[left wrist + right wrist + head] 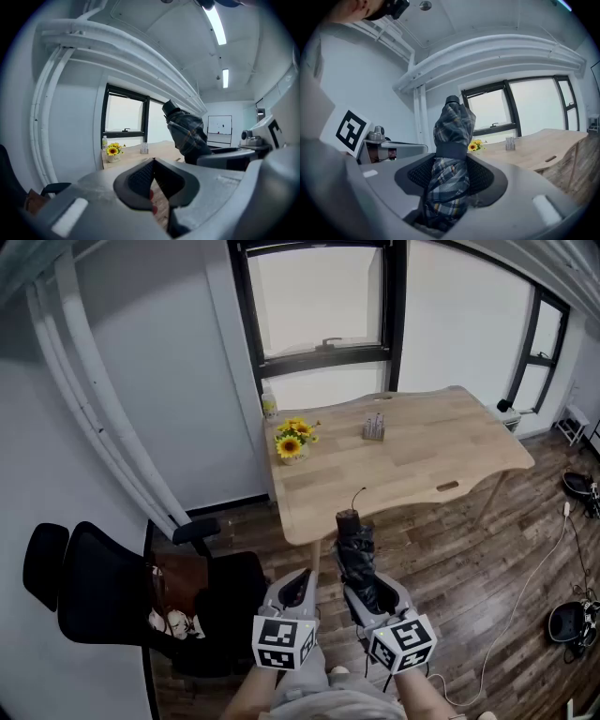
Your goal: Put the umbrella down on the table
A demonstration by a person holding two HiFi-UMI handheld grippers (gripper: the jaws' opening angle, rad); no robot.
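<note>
The folded plaid umbrella is gripped by the right gripper. Its jaws are spread wide around the bundled fabric, just below the strap band, as is seen in the right gripper view. The umbrella is held in the air short of the near edge of the wooden table, with its dark end cap pointed towards the tabletop. The left gripper is carried beside it with its pads brought together on nothing.

The umbrella is judged to be light, with loose, slippery cloth over a stiff core. A hold at mid-length near the band is therefore judged soundest, since the folds are kept from sliding there. Once laid flat, its round body may be expected to roll.
</note>
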